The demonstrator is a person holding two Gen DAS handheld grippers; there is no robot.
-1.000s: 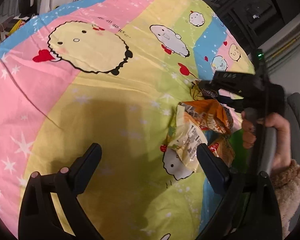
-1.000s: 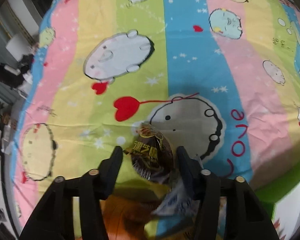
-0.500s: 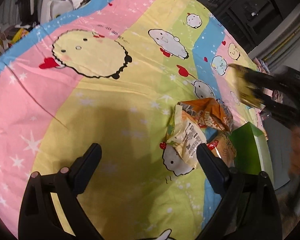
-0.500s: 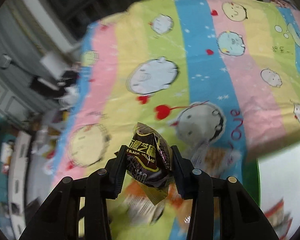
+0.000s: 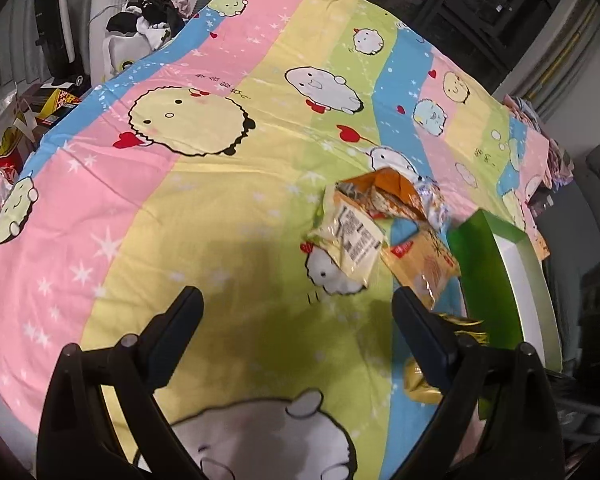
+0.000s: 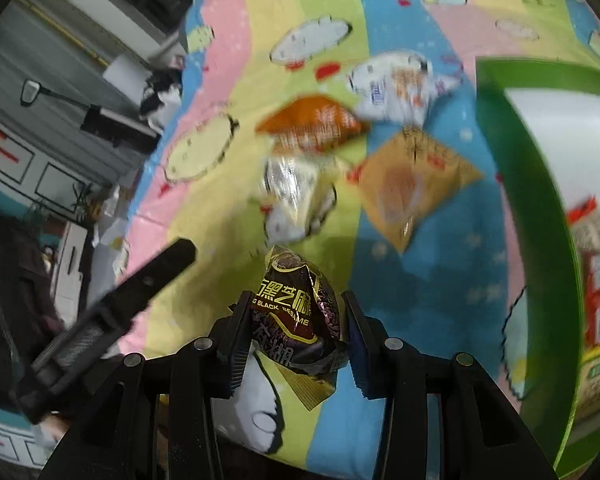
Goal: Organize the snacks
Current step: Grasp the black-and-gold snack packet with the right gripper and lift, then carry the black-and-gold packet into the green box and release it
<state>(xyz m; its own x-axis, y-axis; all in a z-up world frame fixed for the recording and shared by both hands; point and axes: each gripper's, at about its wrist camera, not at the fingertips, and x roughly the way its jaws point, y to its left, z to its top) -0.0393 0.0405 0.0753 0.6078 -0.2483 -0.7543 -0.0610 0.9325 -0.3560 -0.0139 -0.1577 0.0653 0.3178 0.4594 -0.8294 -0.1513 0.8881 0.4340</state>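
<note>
The dark black-sesame packet (image 6: 296, 316), which a second earlier lay on the cartoon bedsheet (image 5: 148, 208) between spread jaws, is now clamped by the right gripper (image 6: 294, 334) and carried clear of the sheet. It is seen closer to the green box (image 6: 528, 216) than before; the loose pile now lies ahead of it rather than beneath. One snack is thus taken from the pile and, by judgement, is bound for the box, where some packs already sit, though blur hides what they are.

Left on the sheet are the orange packet (image 5: 392, 196), the pale foil packet (image 5: 350, 236), the tan square packet (image 5: 420, 268) and a white-blue packet (image 6: 396, 88), all bunched just beside the box.

The right gripper is angled steeply down, the packet pinched across its middle, a crimped end hanging below.

The left gripper (image 5: 296, 320) is held over bare sheet, jaws spread wide with nothing between them, pitched downward, the pile off to its right. It has drawn back a little from the pile.
</note>
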